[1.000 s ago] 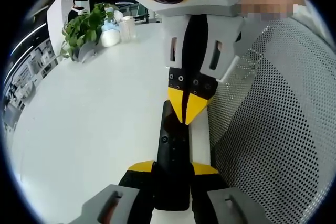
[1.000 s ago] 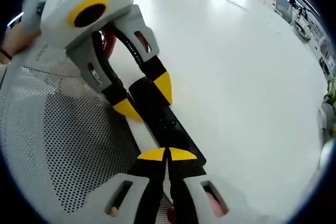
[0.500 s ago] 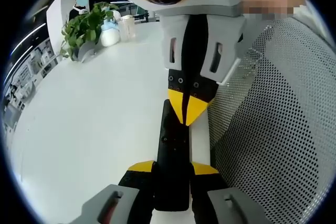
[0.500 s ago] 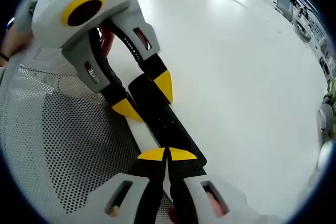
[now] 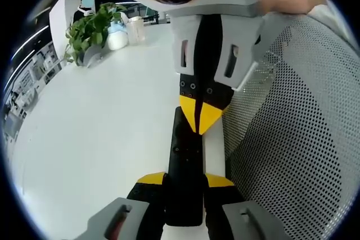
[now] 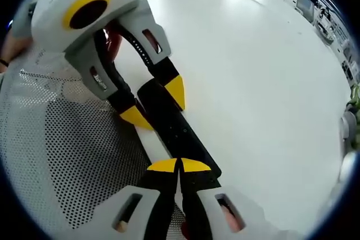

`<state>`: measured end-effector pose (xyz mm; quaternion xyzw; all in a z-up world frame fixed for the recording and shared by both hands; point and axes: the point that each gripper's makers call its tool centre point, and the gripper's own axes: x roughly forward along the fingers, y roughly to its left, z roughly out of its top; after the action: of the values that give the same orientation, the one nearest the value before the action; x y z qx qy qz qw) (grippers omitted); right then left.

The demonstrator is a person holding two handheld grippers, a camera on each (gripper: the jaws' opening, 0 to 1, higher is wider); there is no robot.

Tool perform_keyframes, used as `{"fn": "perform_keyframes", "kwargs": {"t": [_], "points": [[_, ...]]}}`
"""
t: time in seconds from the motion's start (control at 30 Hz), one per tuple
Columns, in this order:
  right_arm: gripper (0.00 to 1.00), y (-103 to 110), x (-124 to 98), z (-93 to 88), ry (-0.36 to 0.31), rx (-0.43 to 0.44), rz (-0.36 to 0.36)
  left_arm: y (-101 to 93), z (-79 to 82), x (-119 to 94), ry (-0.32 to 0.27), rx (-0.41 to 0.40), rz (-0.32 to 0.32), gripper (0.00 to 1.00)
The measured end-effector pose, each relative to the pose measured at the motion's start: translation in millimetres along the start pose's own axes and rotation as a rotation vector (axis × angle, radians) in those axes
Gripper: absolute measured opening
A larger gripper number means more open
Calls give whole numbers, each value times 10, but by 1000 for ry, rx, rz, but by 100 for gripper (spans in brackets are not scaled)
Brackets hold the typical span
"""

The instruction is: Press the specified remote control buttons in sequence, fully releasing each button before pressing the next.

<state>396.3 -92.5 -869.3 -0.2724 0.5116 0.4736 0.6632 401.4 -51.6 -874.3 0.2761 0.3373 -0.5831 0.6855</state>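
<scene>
The left gripper (image 5: 185,179) clamps the black remote control (image 5: 185,172) at 6 o'clock; the right gripper (image 6: 179,165), jaws pressed together, tips touching the remote's face. The remote lies on a white table (image 5: 95,127) beside a perforated mesh surface (image 5: 292,139). A potted plant (image 5: 90,32) and bottles (image 5: 126,31) sit at 11 o'clock.

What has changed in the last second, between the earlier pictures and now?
Nothing visibly changed. The left gripper still clamps one end of the long black remote control, the right gripper stays shut with its tips on the remote's other end, on the white table.
</scene>
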Motion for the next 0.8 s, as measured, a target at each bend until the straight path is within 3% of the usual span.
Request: {"fn": "perform_keyframes", "kwargs": {"t": [0.8], "points": [[0, -12, 7, 16, -14, -5, 0, 4, 1, 3, -1, -2, 0, 25]]}}
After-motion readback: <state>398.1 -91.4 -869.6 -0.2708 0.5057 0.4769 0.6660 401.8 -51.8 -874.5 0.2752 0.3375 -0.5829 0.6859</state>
